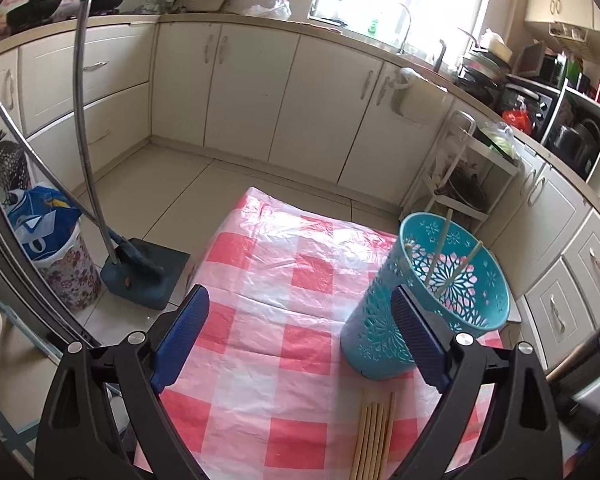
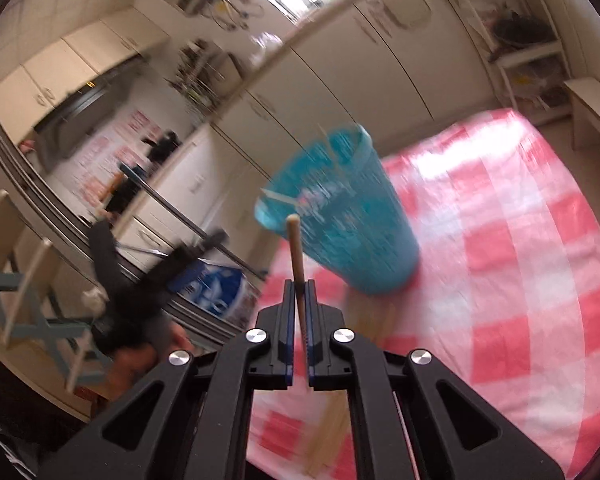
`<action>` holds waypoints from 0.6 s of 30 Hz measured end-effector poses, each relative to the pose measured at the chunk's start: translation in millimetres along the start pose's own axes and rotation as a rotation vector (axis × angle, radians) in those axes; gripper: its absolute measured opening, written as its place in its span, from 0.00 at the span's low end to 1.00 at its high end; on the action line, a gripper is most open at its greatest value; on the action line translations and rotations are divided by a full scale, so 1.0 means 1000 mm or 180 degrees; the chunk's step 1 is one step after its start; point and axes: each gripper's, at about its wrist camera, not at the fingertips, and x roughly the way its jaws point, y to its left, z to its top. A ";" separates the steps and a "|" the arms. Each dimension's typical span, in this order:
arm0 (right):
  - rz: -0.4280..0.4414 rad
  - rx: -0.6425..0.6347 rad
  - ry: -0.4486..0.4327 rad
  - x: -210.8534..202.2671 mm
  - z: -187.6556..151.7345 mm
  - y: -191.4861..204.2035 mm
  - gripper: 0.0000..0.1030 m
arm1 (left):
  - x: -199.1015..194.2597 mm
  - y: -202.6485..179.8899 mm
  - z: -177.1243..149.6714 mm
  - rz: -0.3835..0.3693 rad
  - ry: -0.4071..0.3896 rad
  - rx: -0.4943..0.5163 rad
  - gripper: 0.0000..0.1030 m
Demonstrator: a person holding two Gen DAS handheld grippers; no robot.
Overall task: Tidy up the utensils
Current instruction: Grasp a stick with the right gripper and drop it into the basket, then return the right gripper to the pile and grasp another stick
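A teal perforated utensil holder (image 1: 436, 292) stands on the red-and-white checked tablecloth (image 1: 284, 280) with two wooden chopsticks (image 1: 444, 240) leaning inside it. A bundle of several loose chopsticks (image 1: 374, 436) lies on the cloth in front of it. My left gripper (image 1: 300, 320) is open and empty, its right finger close beside the holder. In the right wrist view, my right gripper (image 2: 299, 284) is shut on one wooden chopstick (image 2: 295, 240), held upright just in front of the blurred holder (image 2: 340, 216). The loose bundle (image 2: 364, 320) shows blurred below it.
A blue dustpan and broom (image 1: 140, 268) and a floral bin (image 1: 60, 264) stand on the floor left of the table. Cream kitchen cabinets (image 1: 260, 92) run along the far wall and right side. A white rack (image 1: 460, 172) stands behind the holder.
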 end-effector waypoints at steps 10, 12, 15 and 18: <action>-0.0071 -0.0375 -0.0292 0.009 0.086 0.060 0.04 | 0.000 0.022 0.009 -0.0042 0.0029 -0.0246 0.86; -0.0109 -0.0400 -0.0328 0.010 0.091 0.062 0.02 | 0.001 0.024 0.011 -0.0048 0.0033 -0.0269 0.86; -0.0173 -0.0447 -0.0385 0.004 0.103 0.066 0.02 | 0.002 0.027 0.012 -0.0055 0.0045 -0.0310 0.86; -0.0295 -0.0528 -0.0382 0.006 0.108 0.068 0.02 | 0.004 0.027 0.012 -0.0067 0.0068 -0.0335 0.86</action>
